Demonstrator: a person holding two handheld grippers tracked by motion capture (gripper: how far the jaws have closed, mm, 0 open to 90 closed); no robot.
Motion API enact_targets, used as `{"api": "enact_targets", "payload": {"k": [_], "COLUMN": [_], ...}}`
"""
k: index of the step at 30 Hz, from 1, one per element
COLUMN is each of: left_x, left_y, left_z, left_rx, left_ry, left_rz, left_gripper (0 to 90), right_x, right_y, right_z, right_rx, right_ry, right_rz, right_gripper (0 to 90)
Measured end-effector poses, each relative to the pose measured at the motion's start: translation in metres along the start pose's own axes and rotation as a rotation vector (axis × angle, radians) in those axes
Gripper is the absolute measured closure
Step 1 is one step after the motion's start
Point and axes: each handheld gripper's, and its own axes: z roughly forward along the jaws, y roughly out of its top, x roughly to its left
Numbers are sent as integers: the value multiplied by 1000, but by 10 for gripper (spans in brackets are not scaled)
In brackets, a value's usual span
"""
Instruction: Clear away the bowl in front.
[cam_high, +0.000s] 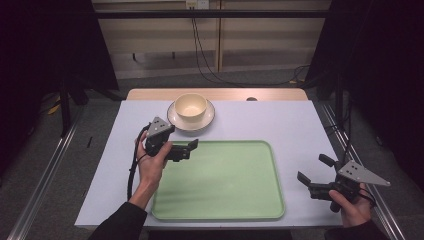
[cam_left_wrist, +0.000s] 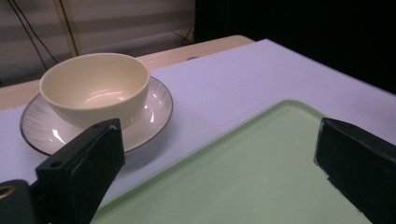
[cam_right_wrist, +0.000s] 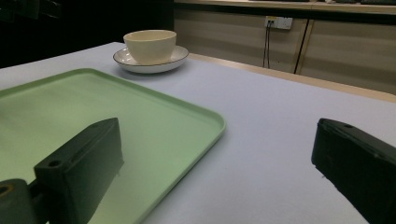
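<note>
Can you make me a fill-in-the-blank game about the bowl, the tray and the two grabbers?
1. The cream bowl sits on a ____.
2. The tray on the table is coloured ____.
3. The left gripper has its jaws ____, holding nothing.
4. The gripper nearer the bowl is the ____ one; the right gripper is beside the tray.

Missing words: plate; green; open; left

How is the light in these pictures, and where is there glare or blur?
High view: dim room, dark sides, the table evenly lit. Left gripper view: bright glare inside the bowl and on the plate; the near jaws look soft. Right gripper view: a soft sheen on the green tray; the near jaws are blurred, the bowl fairly sharp.
</note>
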Motion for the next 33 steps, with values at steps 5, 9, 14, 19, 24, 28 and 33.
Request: {"api": "enact_targets", "payload": {"k": [5, 9, 14, 19, 24, 28, 33], "left_x": [0, 5, 14, 25, 40, 50, 64], "left_y": [10, 14, 19, 21, 25, 26, 31], "left_z": [9, 19, 31, 42, 53, 60, 70], "left_rx": [1, 12, 40, 62, 71, 68, 102], "left_ry": [-14, -8, -18, -1, 39, 54, 68], "left_rz": [24, 26, 26, 23, -1, -14, 4], "left_gripper": [31, 31, 26, 42, 60, 72, 85], "right_x": [0, 0, 0, 0, 0, 0, 0], "right_y": [0, 0, 0, 0, 0, 0, -1], "right_z": [-1, 0, 0, 0, -1, 0, -1], "right_rx": [-3, -4, -1, -3, -2, -2, 2], "right_ry": [-2, 0, 2, 4, 7, 6, 9], "right_rz": [3, 2, 3, 4, 2, -1, 4], "right_gripper": [17, 17, 17, 17, 17, 17, 16]}}
